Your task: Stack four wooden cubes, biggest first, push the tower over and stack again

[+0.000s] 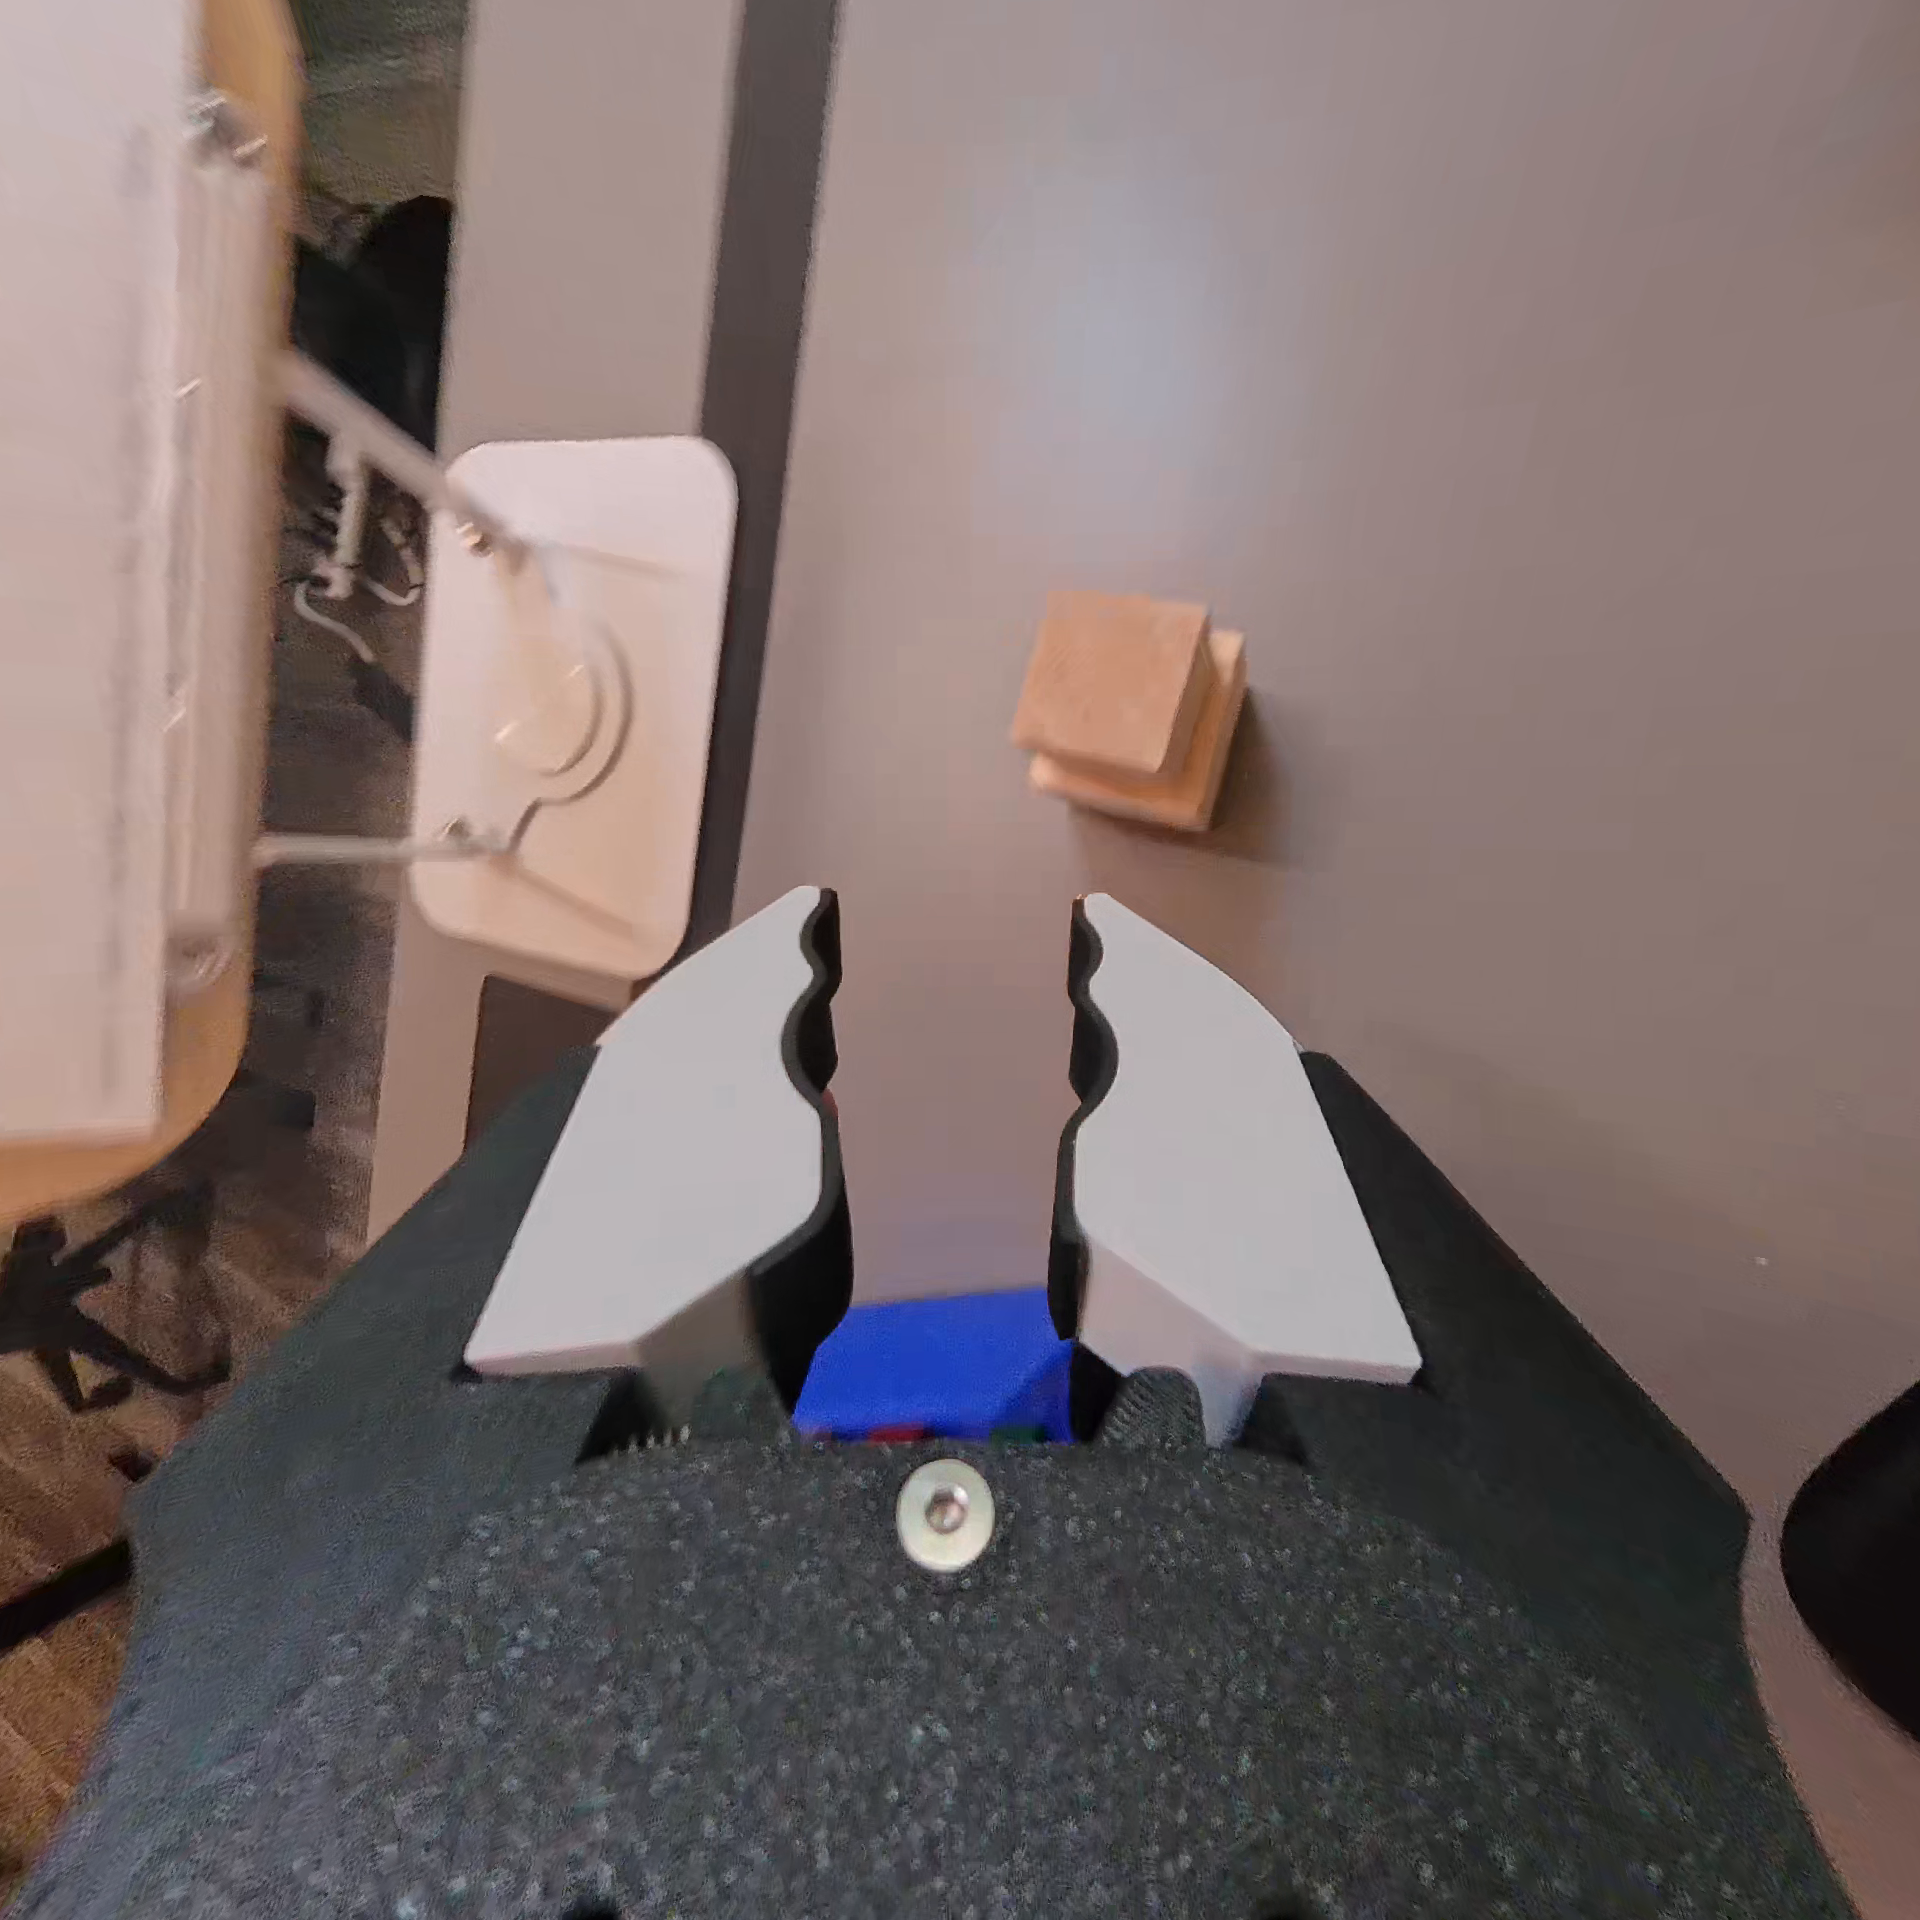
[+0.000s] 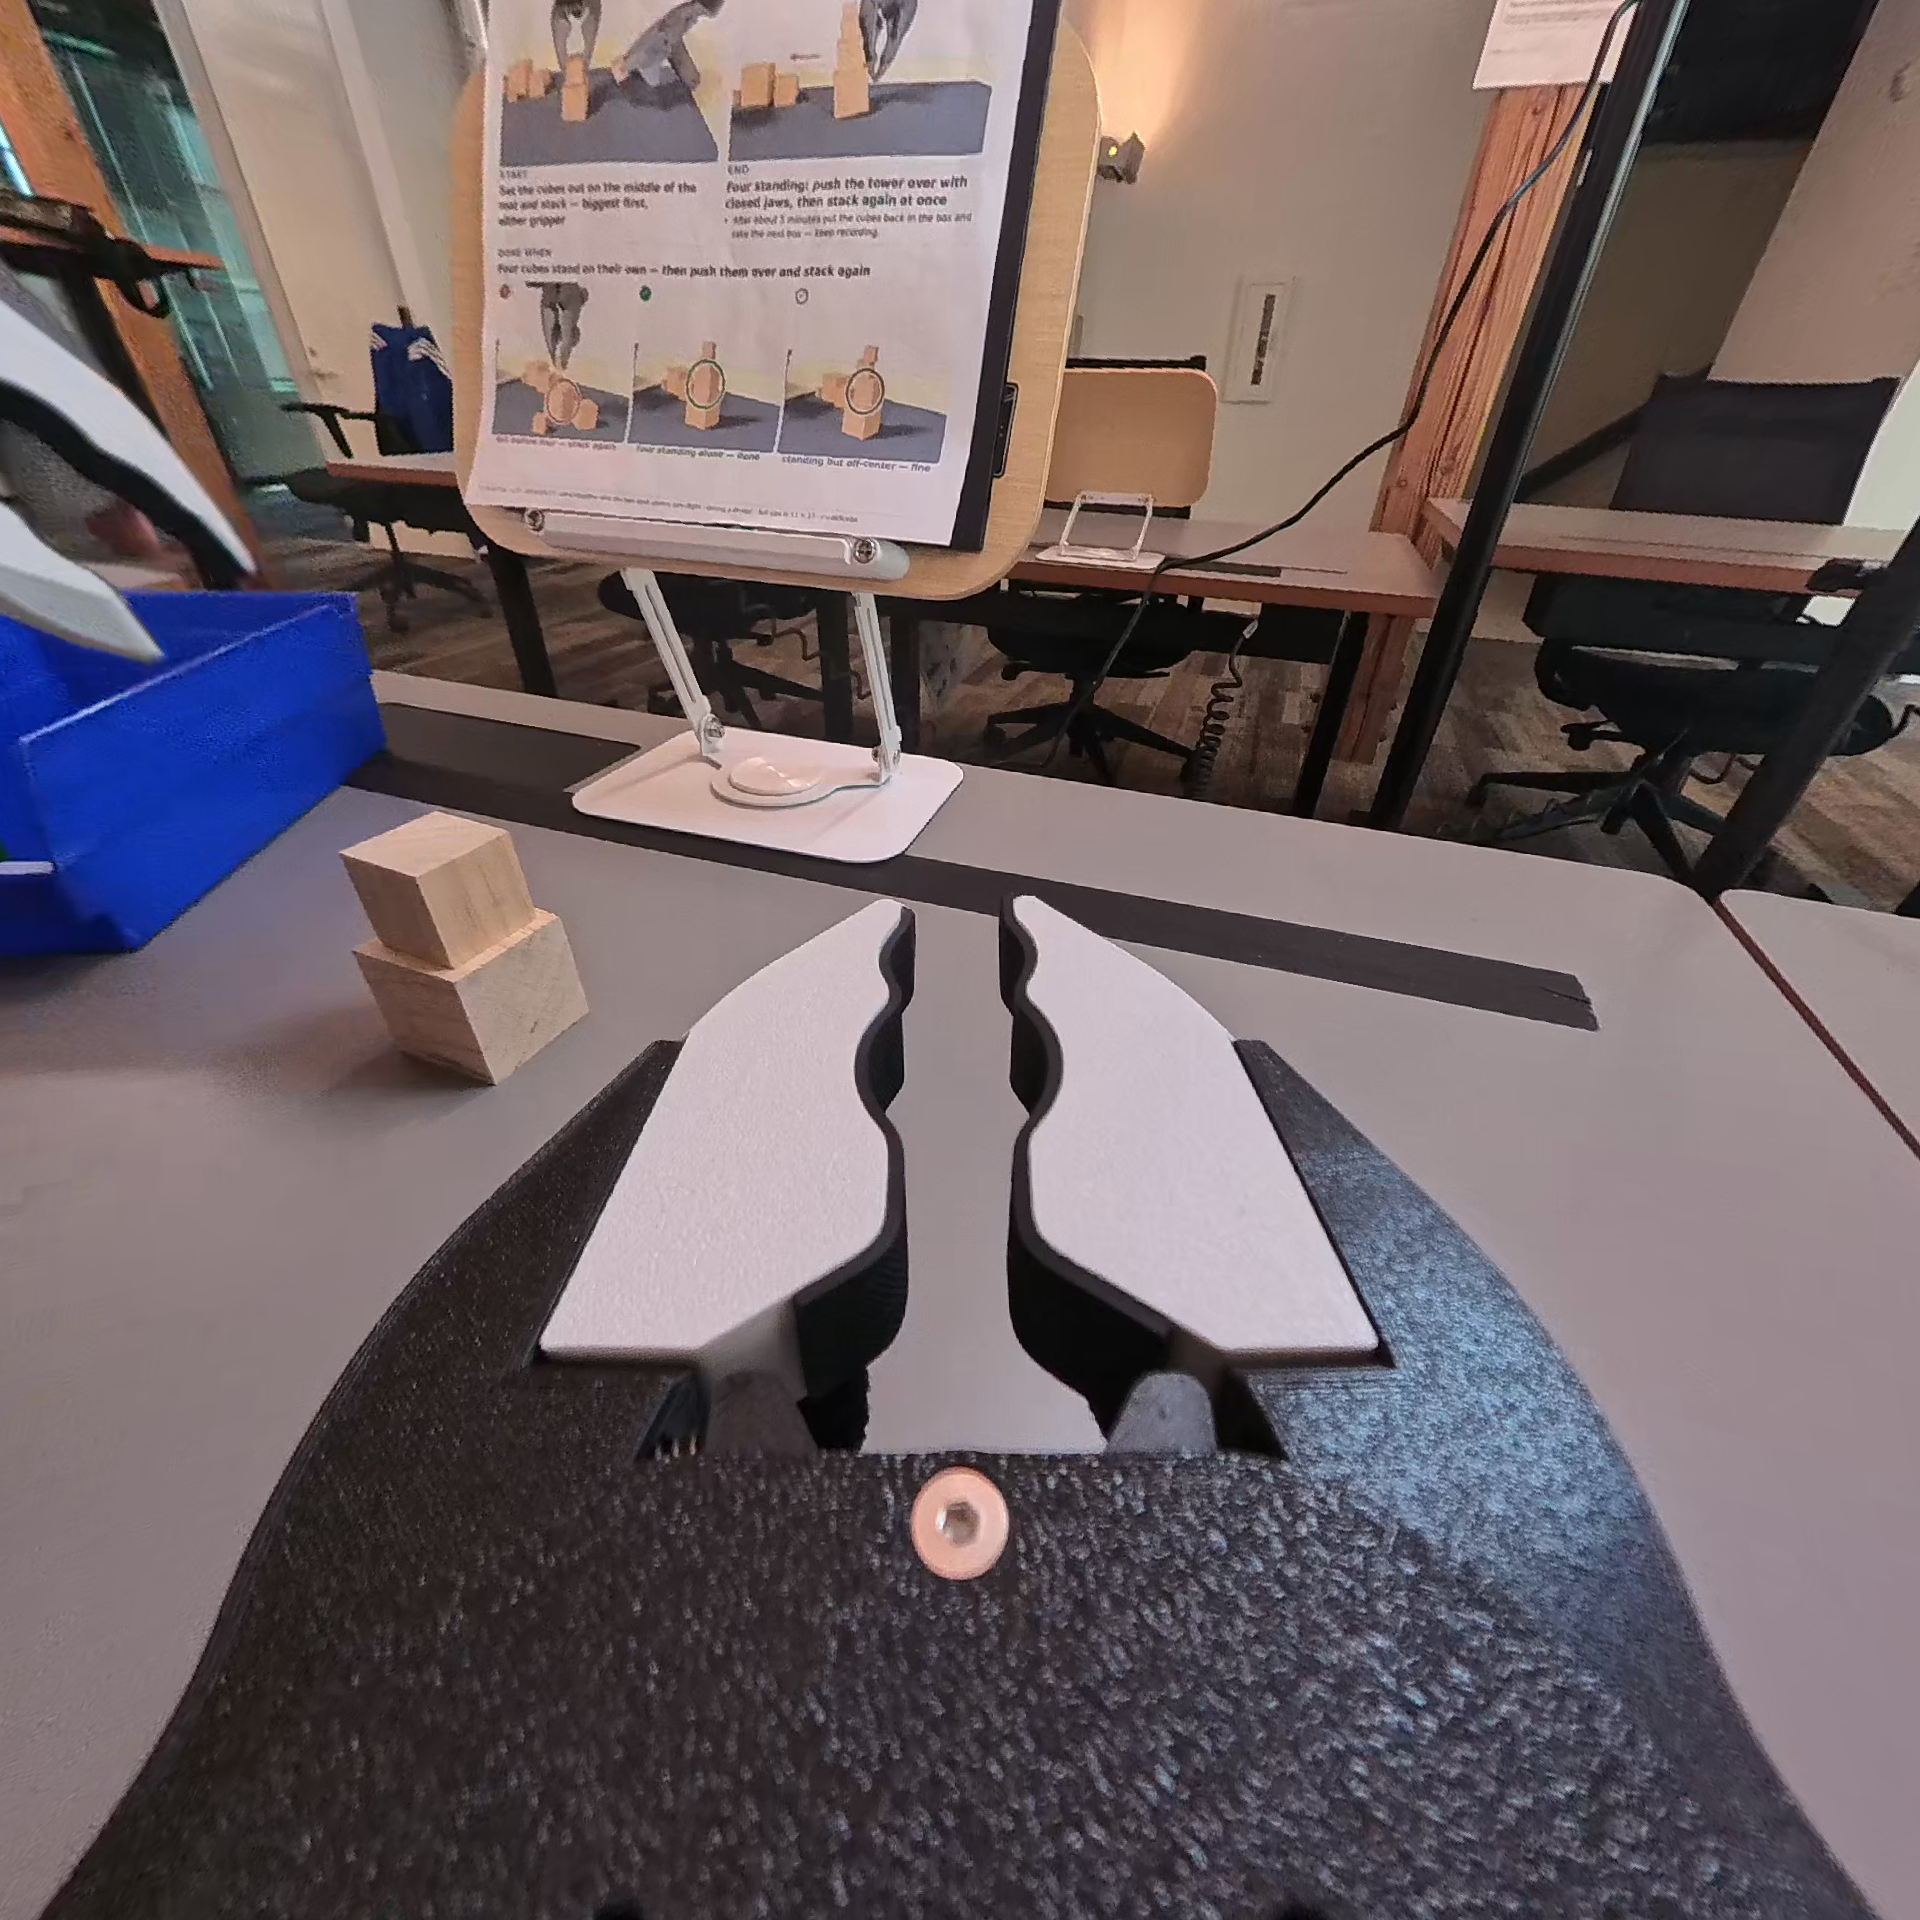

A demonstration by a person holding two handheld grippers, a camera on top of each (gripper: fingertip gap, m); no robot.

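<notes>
left wrist view: left gripper (image 1: 951,914) jaws wide apart, holding nothing, high above the two stacked wooden cubes (image 1: 1127,712) on the grey table (image 1: 1507,520); blue bin (image 1: 935,1361) right under it | right wrist view: right gripper (image 2: 958,920) jaws a little apart, empty, cubes (image 2: 462,940) off to its left | risk: top cube sits crooked, a bump could knock it off
</notes>
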